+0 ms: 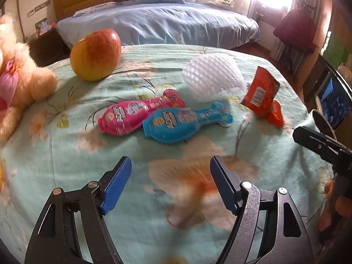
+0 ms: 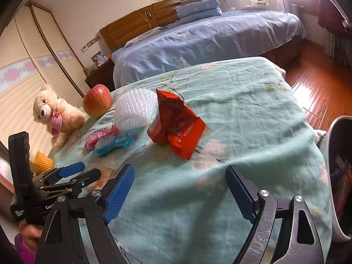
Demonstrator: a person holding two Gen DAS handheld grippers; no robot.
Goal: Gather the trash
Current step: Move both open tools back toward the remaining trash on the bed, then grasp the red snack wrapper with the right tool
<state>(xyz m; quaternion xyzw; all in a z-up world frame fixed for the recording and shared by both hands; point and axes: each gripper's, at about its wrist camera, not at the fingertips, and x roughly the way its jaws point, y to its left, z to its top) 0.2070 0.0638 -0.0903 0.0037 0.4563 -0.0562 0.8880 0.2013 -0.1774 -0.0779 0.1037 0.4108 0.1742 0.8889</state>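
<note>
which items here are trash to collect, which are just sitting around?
Trash, likely:
- red snack wrapper
- white foam net
- pink packet and blue packet, possibly unopened
- bin, right edge

Just lying about:
- apple
- teddy bear

Both tongs open, empty.

Green floral bedspread (image 1: pixel 66 154) bearing apple (image 1: pixel 96 55), teddy (image 1: pixel 19 88), foam net (image 1: pixel 213 77), red wrapper (image 1: pixel 261 94), two candy packs (image 1: pixel 162 116).

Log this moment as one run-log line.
left gripper: open, empty | right gripper: open, empty | red wrapper, foam net: on bedspread, untouched
</note>
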